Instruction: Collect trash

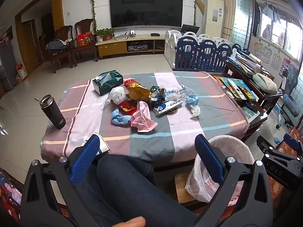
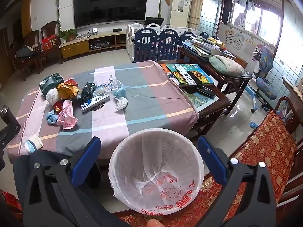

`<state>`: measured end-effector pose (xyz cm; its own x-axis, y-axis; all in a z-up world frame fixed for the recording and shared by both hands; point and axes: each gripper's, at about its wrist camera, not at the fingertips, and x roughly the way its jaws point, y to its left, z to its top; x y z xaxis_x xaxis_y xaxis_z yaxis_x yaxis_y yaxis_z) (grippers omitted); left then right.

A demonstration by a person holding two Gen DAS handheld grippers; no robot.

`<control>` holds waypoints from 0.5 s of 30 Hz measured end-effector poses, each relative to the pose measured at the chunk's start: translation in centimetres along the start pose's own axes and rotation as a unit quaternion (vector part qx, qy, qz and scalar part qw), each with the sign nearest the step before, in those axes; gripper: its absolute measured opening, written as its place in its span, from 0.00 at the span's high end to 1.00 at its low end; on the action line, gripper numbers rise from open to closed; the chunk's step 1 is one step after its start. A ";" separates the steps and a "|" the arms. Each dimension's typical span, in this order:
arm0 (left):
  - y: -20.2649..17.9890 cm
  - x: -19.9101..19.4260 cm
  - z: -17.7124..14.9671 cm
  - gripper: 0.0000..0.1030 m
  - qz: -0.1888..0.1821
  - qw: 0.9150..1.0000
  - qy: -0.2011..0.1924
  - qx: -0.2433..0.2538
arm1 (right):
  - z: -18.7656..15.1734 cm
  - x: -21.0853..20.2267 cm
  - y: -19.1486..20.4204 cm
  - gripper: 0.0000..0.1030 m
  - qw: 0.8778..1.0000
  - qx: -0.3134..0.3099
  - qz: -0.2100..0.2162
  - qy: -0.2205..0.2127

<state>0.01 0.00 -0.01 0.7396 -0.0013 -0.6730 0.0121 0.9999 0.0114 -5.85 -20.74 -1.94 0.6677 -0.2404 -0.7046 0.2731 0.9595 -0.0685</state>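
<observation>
A pile of trash lies on the checked tablecloth [image 1: 170, 124]: a pink bag [image 1: 143, 118], a blue-and-white carton [image 1: 167, 106], a yellow wrapper [image 1: 139, 92], a white wad [image 1: 117, 94] and a crumpled tissue [image 1: 195, 110]. The same pink bag [image 2: 66, 116] and carton [image 2: 94, 102] show at the left of the right wrist view. A bin lined with a white bag [image 2: 157, 170] stands below the table's near edge, also seen as the lined bin [image 1: 223, 168]. My left gripper [image 1: 149, 158] is open above a person's knee. My right gripper [image 2: 151, 160] is open over the bin, holding nothing.
A dark flask [image 1: 54, 112] stands on the table's left corner, a green tissue box [image 1: 108, 81] behind the pile. Books and remotes [image 2: 189, 73] cover a side table at right. A red patterned chair [image 2: 265, 143] is beside the bin. A paper cup [image 2: 34, 143] lies at the near edge.
</observation>
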 end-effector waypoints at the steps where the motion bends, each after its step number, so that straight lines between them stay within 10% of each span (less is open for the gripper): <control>1: 0.0 0.0 0.0 0.03 0.000 1.000 0.001 0.000 | 0.0 0.0 0.0 0.03 1.000 0.000 0.002 0.001; 15: -0.2 0.0 -0.6 0.03 0.007 1.000 -0.003 0.004 | 0.1 0.4 0.0 0.03 1.000 0.003 0.006 0.011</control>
<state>-0.38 -0.16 -0.49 0.7436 0.0124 -0.6685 0.0078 0.9996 0.0272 -5.47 -20.82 -2.14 0.6556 -0.2261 -0.7205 0.2691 0.9614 -0.0569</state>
